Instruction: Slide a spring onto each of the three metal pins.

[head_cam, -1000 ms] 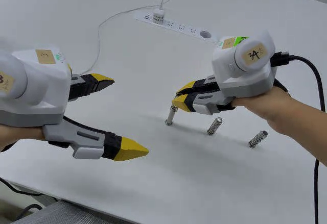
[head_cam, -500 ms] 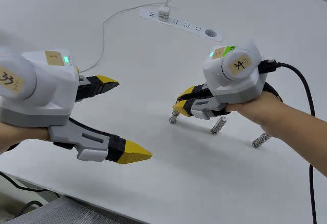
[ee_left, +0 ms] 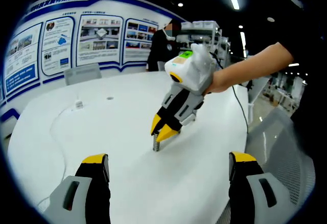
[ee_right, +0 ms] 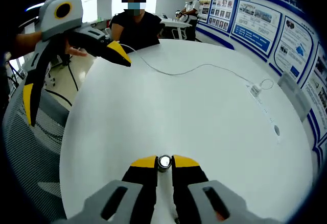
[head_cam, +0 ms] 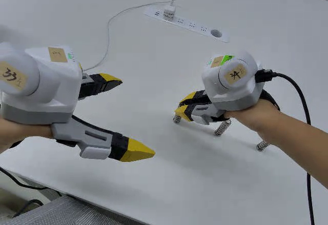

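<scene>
Nearest you, at 8 o'clock in the head view, your left gripper (head_cam: 136, 117) hangs above the table (head_cam: 154, 50) with its jaws spread wide and nothing between them. It has no part in this step.

Further in, at about 3 o'clock, your right gripper (head_cam: 179, 113) is tipped down, with its jaws pinched narrow on the top of a pin (head_cam: 177, 119). The right gripper view shows the round metal end squeezed between the two yellow tips. The left gripper view shows coils just under those tips, so the spring (ee_left: 156, 144) looks to be already on the shaft. How far down it sits cannot be told.

From that pin, toward 4 o'clock, the second pin (head_cam: 222, 127) and the third pin (head_cam: 262, 145) each stand wrapped in a spring. I'd judge that you are on the last of the three, seating its spring.

Next, press straight down along the shaft so the coils do not cock sideways or tip the pin. Then ease the jaws apart and lift clear without dragging the spring back up.

Far off at 12 o'clock lies a power strip (head_cam: 192, 24), well away from the work.
</scene>
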A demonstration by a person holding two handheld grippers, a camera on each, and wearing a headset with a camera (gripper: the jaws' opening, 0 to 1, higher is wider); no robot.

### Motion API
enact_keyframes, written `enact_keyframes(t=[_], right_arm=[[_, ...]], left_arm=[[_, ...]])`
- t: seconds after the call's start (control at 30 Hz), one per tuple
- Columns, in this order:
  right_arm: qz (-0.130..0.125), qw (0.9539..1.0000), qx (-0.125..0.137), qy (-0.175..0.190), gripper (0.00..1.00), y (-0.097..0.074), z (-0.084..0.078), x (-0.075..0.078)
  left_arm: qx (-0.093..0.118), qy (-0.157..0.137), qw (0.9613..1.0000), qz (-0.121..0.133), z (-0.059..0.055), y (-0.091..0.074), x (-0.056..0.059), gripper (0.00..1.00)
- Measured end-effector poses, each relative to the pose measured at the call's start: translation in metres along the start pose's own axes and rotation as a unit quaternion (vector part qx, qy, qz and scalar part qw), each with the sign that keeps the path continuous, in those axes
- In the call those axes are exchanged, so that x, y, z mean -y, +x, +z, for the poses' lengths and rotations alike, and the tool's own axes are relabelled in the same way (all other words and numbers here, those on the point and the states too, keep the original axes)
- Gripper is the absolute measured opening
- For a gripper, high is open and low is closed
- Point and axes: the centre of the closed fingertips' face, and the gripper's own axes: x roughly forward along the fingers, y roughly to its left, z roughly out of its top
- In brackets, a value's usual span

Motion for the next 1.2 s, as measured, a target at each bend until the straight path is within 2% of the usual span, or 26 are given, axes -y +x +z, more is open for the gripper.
enact_keyframes(t=[0.57, 0.97, 1.2], right_arm=[[-0.003, 0.9999, -0.01, 0.007, 0.12, 0.0043, -0.0051, -0.0003], [-0.009, 0.9998, -0.005, 0.015, 0.15, 0.0034, -0.0052, 0.0003], [-0.014, 0.9997, 0.002, 0.019, 0.17, -0.0039, -0.0038, 0.0013]], left_arm=[[-0.006, 0.001, 1.0, -0.006, -0.0027, -0.0003, 0.0026, 0.99], [-0.006, 0.003, 1.0, -0.007, -0.001, -0.0012, 0.0026, 0.99], [-0.004, 0.003, 0.9999, -0.009, 0.0013, -0.0014, 0.0035, 0.99]])
